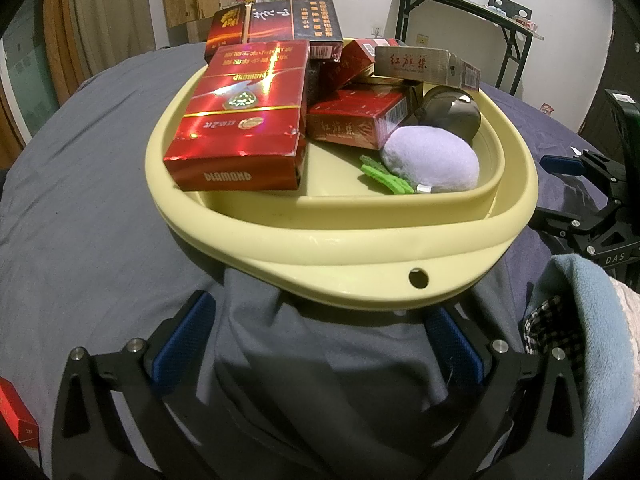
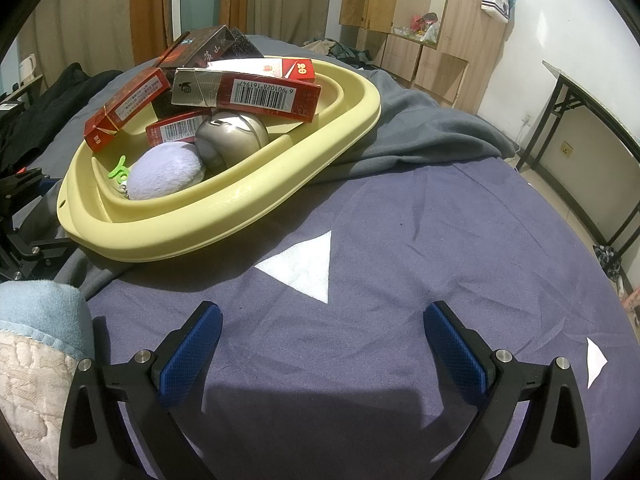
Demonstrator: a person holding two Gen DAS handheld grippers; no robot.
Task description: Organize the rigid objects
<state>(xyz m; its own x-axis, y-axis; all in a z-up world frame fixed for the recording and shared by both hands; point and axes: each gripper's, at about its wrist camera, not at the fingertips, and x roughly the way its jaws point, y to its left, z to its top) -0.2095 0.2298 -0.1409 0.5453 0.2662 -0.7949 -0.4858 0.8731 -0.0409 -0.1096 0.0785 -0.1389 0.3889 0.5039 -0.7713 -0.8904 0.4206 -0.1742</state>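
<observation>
Boxes (image 1: 240,116): about six stacked in one yellow basin (image 1: 360,240), ahead of left gripper (image 1: 316,344); right gripper (image 2: 322,344) beside it. Both jaws wide, empty.

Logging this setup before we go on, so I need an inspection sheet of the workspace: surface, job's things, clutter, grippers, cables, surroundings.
Surface: bed with a rumpled grey sheet and a blue cloth.
Job's things: yellow basin holding a red Diamond box, more cigarette boxes, a purple plush, a round metal case and a green clip.
Clutter: another red box at the left edge; light blue blanket; white triangle marks on the cloth.
Grippers: left gripper open, empty; right gripper open, empty.
Cables: nothing seen.
Surroundings: wooden cabinets, folding table, curtains.
</observation>
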